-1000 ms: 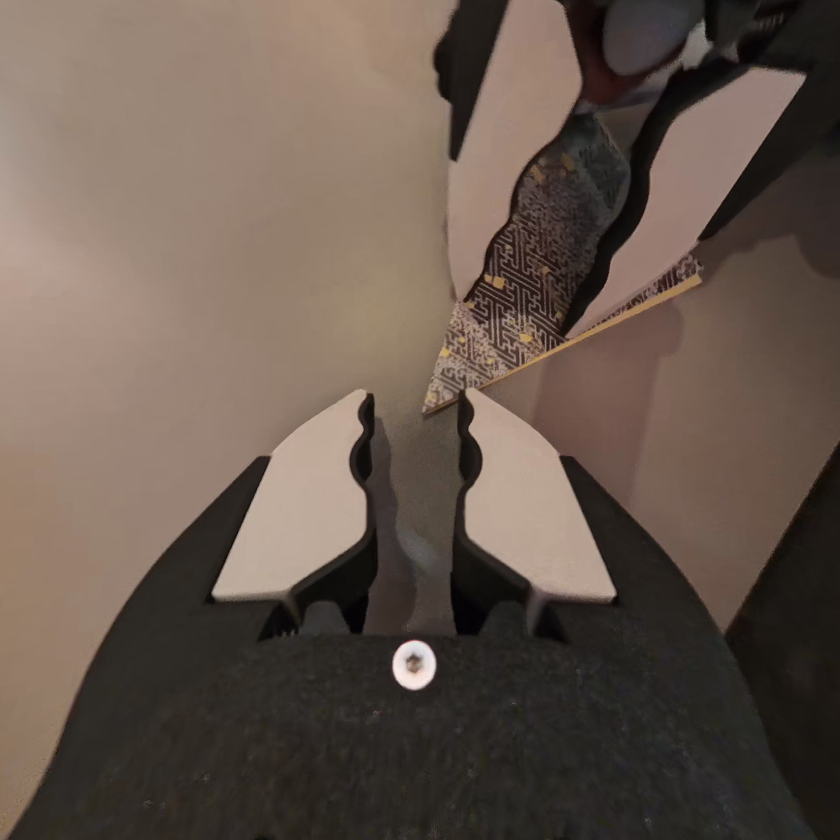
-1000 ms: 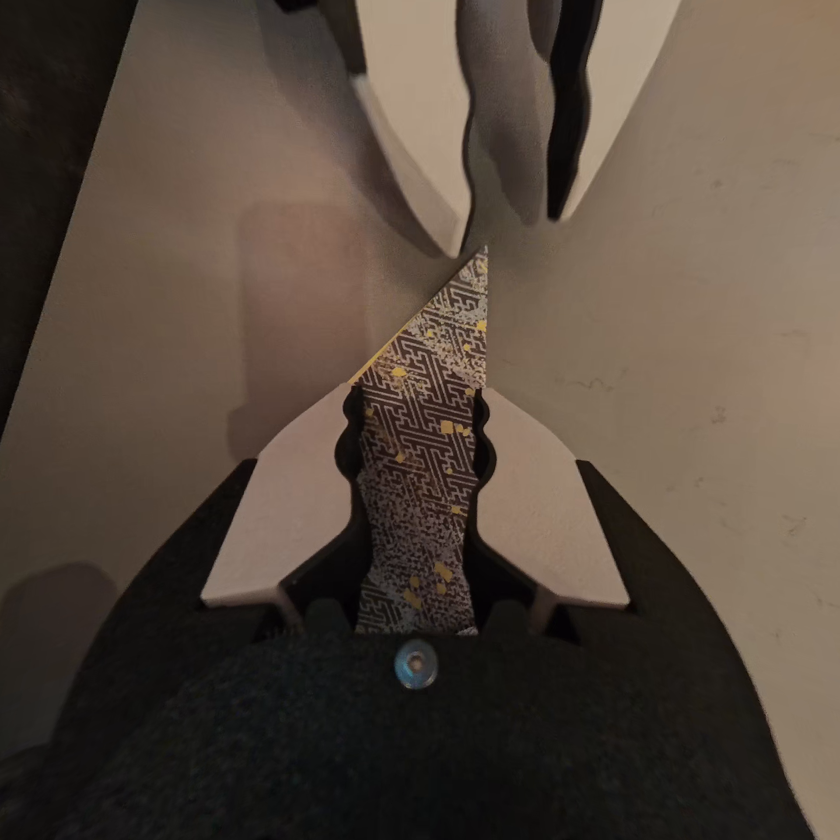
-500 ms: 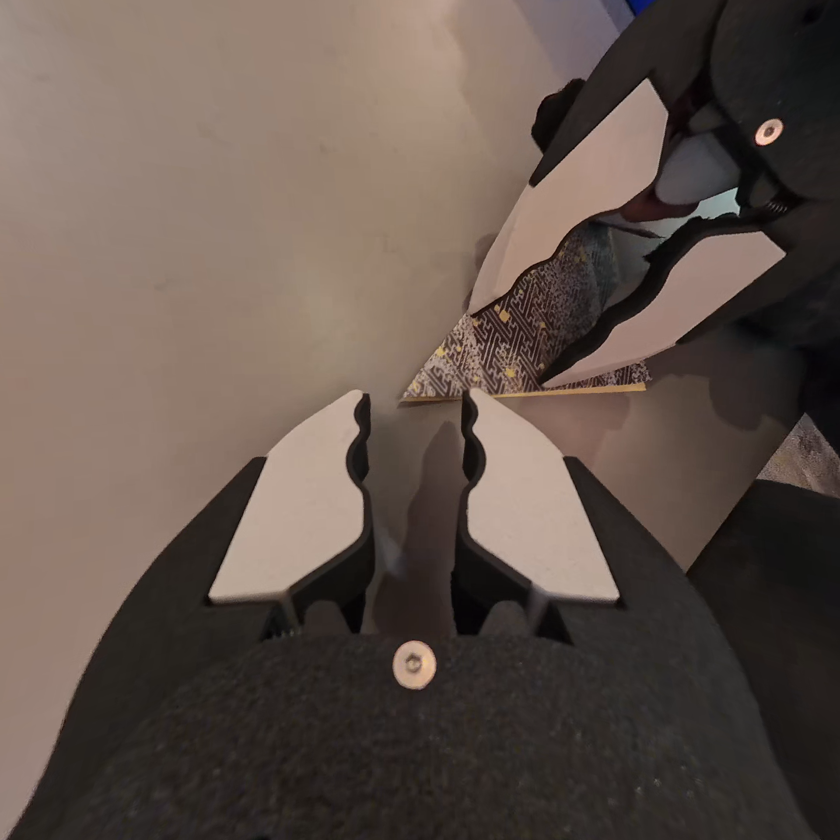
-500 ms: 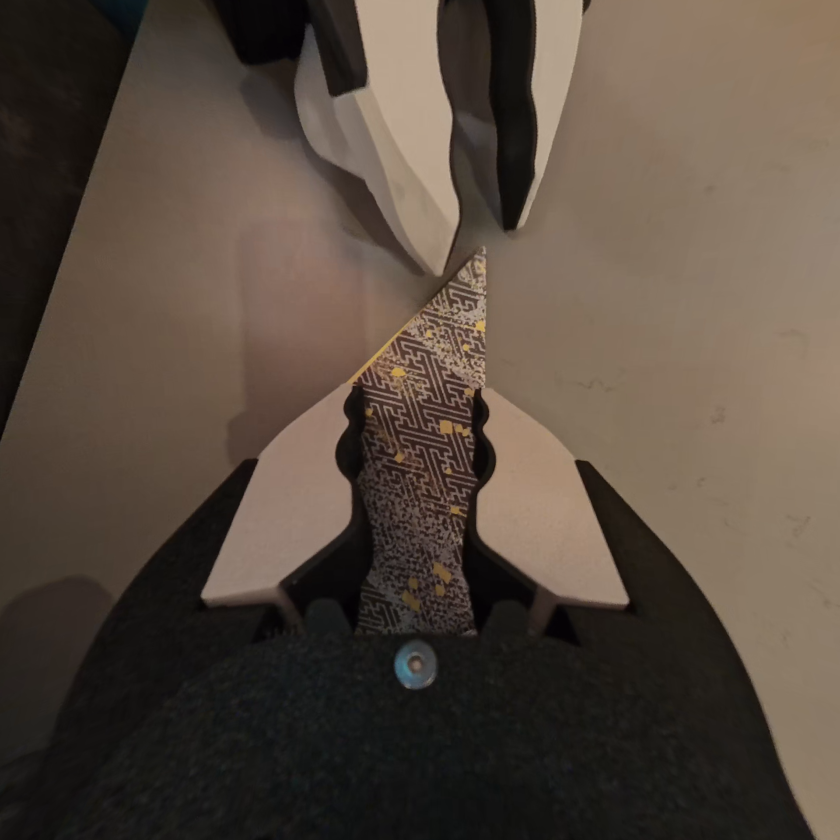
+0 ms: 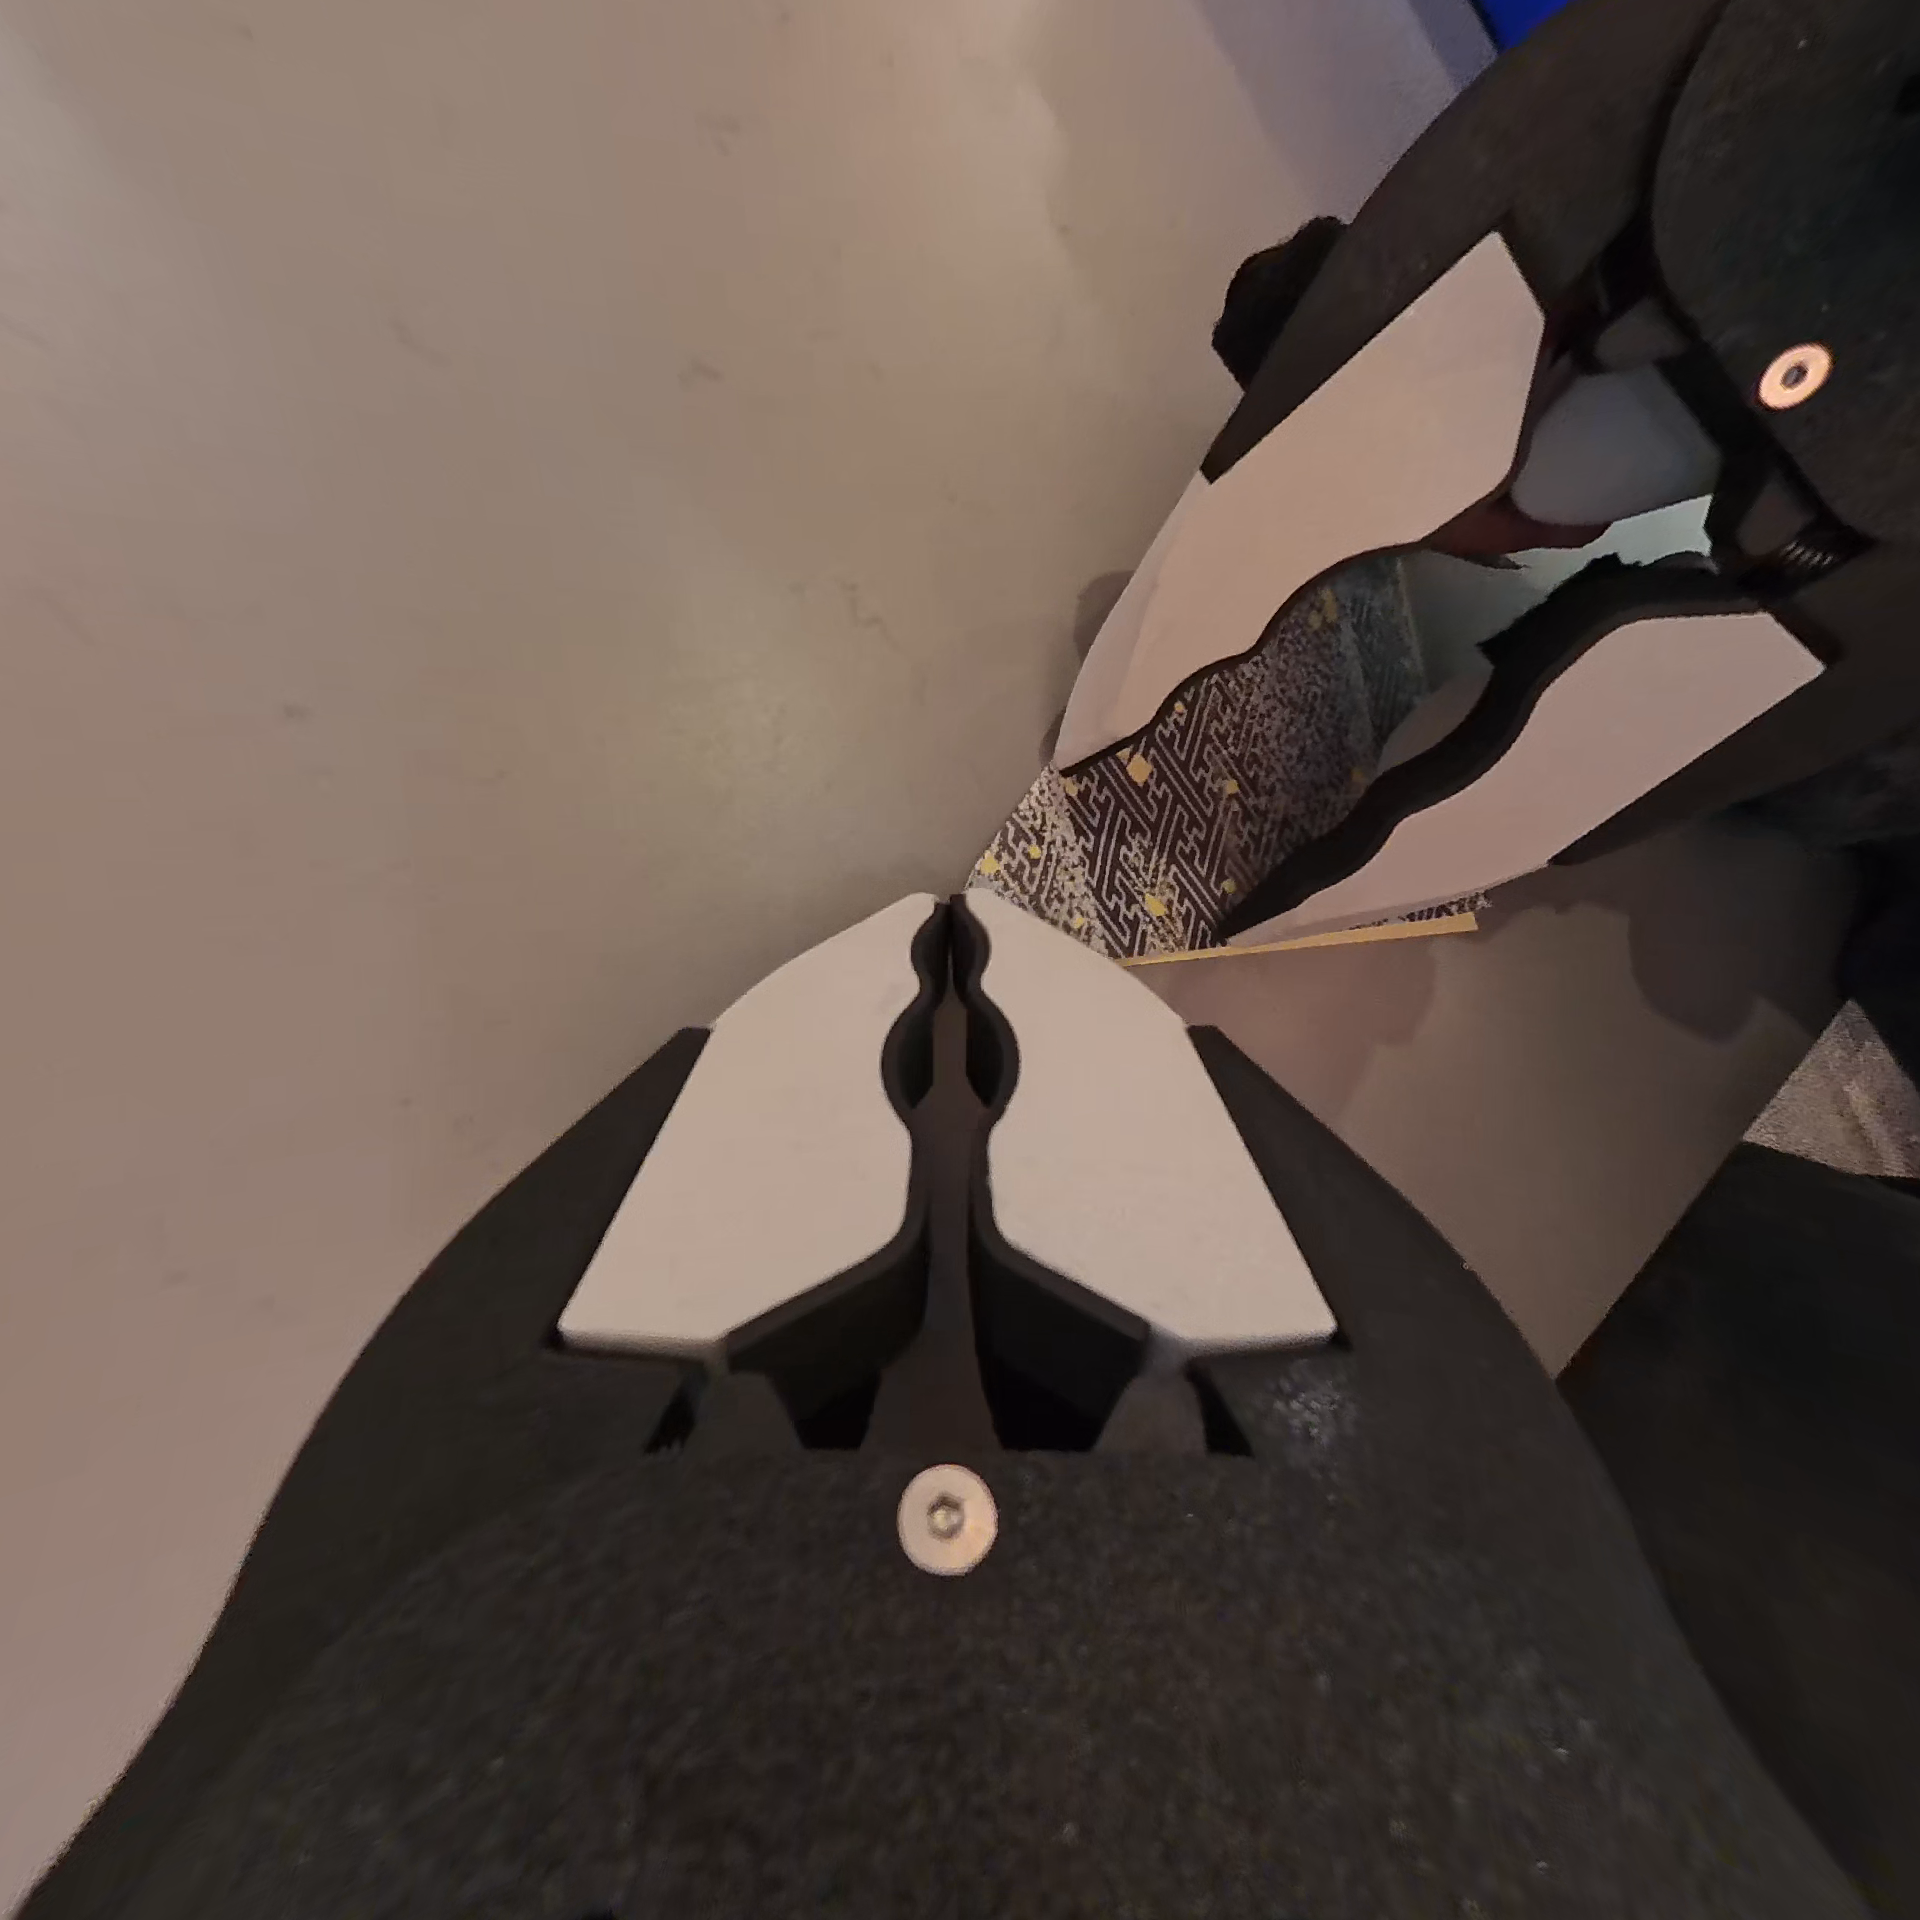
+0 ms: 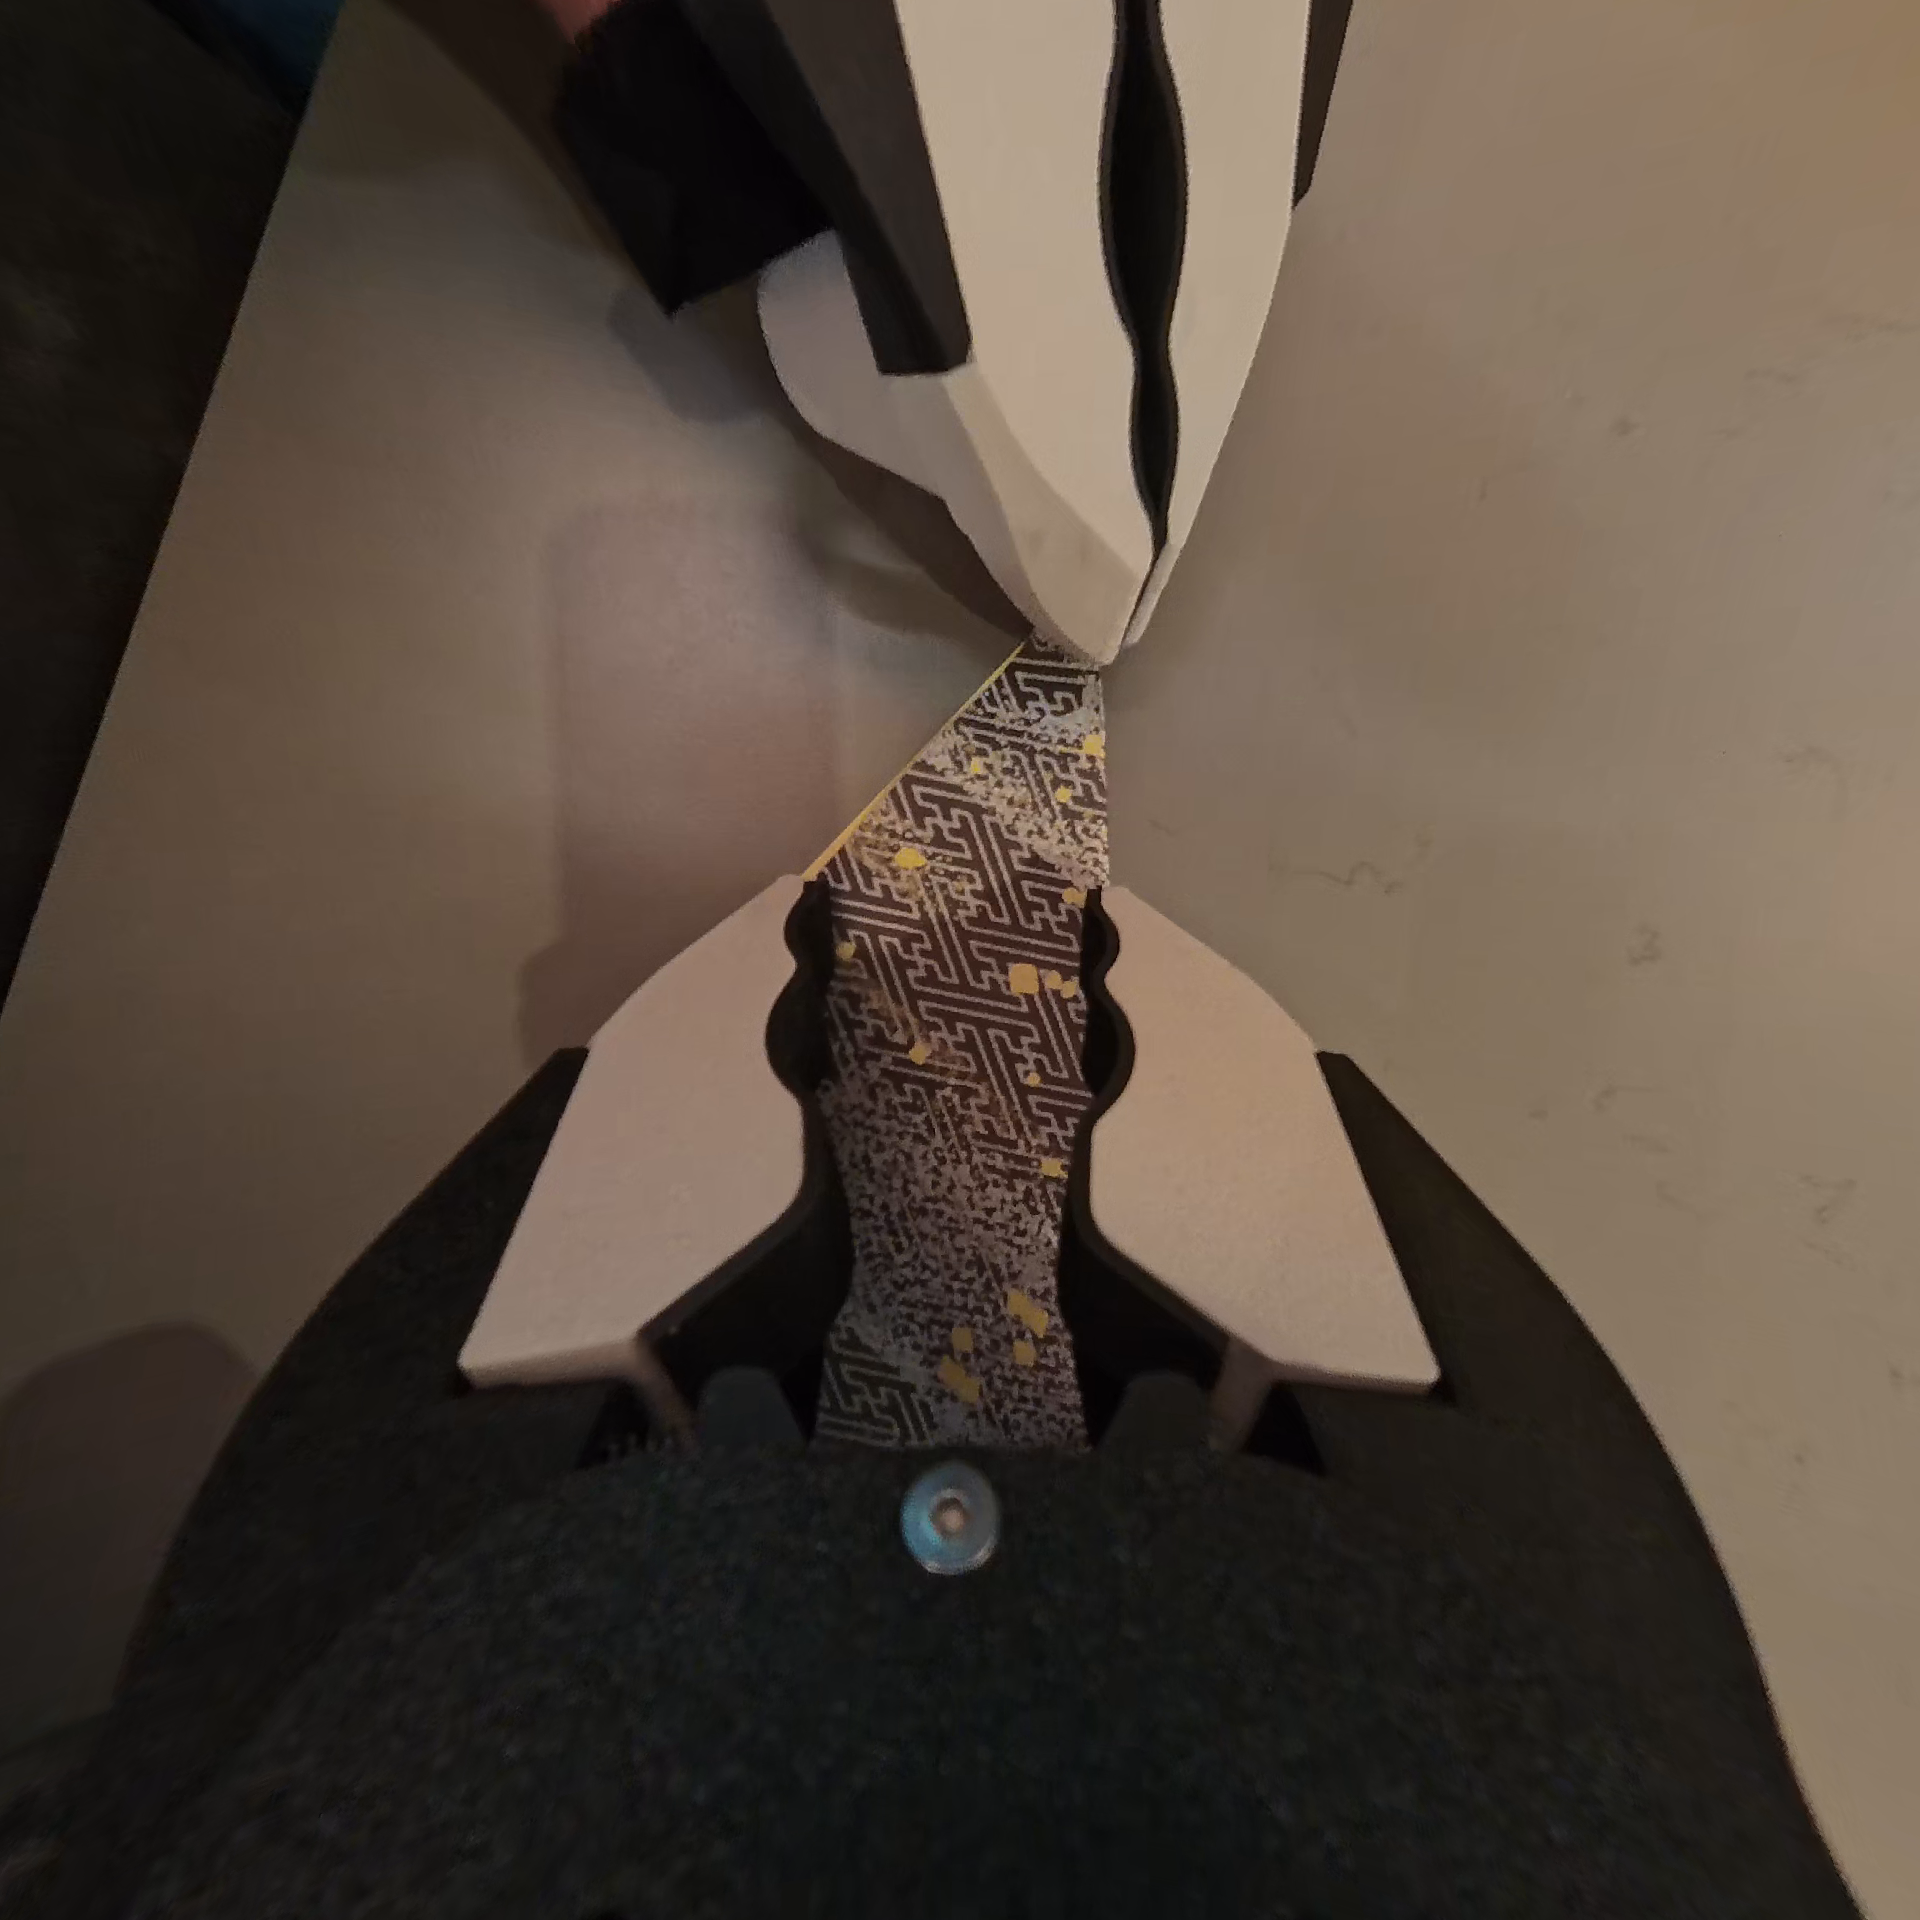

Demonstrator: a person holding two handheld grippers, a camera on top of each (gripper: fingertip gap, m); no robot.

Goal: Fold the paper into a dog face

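Observation:
The paper (image 6: 966, 1039) is a dark folded triangle with a white maze pattern and gold flecks, lying flat on the beige table (image 6: 1558, 727). My right gripper (image 6: 951, 899) is open, its fingers lying over the paper on either side of a strip of it. My left gripper (image 5: 951, 914) is shut, and its tips meet on the paper's pointed corner. The right wrist view shows the left gripper (image 6: 1127, 634) from the front with the corner's tip hidden in it. The left wrist view shows the paper (image 5: 1278, 748) under the right gripper (image 5: 1143, 836).
The table's edge runs close on the right in the left wrist view, with a dark drop (image 5: 1766, 1507) beyond it. In the right wrist view the edge runs along the left, with a dark area (image 6: 104, 416) past it. Bare table (image 5: 520, 520) spreads to the left. Across from one pair of fingers to the other is roughly 5 centimetres. My right tips are roughly 15 centimetres from the dark drop (image 5: 1766, 1507).
My left gripper has shut; it was open at the paper's corner. It has also swung round to the side. The right gripper and the paper have stayed still.

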